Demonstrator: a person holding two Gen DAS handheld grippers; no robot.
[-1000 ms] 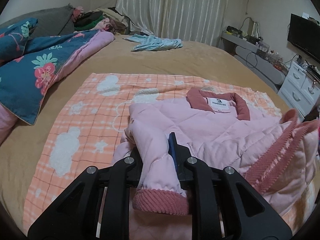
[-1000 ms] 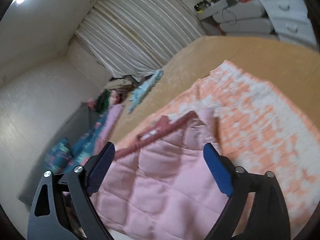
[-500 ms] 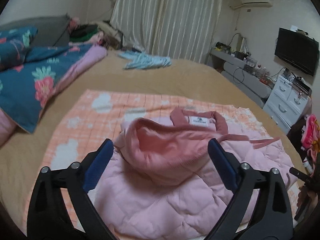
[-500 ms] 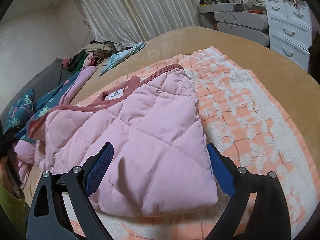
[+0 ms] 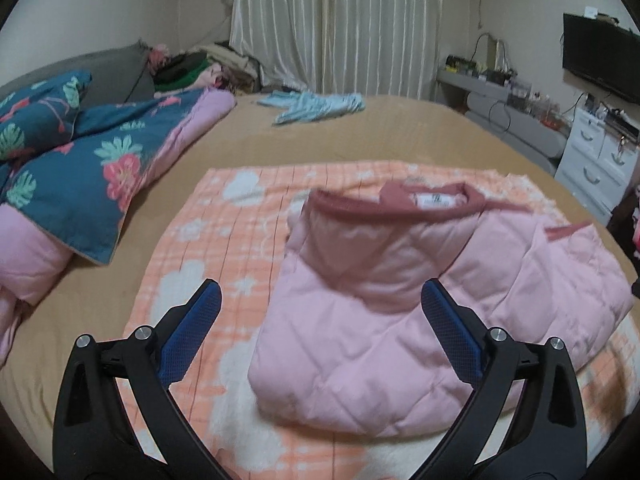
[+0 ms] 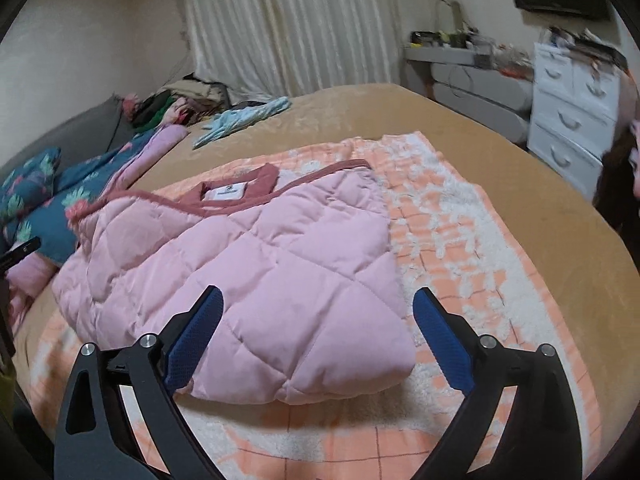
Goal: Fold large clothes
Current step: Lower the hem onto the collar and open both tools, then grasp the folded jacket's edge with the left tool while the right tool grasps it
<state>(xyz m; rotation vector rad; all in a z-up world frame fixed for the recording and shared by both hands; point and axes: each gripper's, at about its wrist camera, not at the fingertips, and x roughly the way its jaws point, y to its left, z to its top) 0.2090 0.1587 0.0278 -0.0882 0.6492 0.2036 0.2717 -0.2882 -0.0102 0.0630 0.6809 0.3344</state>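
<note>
Left wrist view: left gripper (image 5: 320,312) jaws spread wide, nothing between them, hovering above the near-left part of the pink quilted jacket (image 5: 400,312). Jacket lies on the orange-and-white checked blanket (image 5: 224,240) spread over the tan bed (image 5: 400,128). Both front sides look folded in over the middle, dark pink collar (image 5: 400,210) with white label (image 5: 434,199) at the far end. Sleeves not visible, probably tucked under the panels. Frame is motion-blurred, so seam details are unclear.

Right wrist view: right gripper (image 6: 316,336) jaws also wide open and empty, poised over the near hem corner of the jacket, not touching it as far as I can tell. Jacket forms a rough rectangle, right edge fairly straight, left side puffier and less even.

Progress judgement: lengthwise folds done, roughly halfway or past. Left to do: likely bring hem up toward collar, or collar down, for a compact bundle, then flatten the puffy padding. Thick quilted fill will likely spring back, so a fold may need pressing.

Around: blue floral quilt (image 5: 80,176) at the left of the bed, light blue garment (image 5: 316,106) near the far end, clothes pile (image 6: 180,104) by the white curtain (image 5: 340,28), white drawers (image 6: 572,116) at right.
</note>
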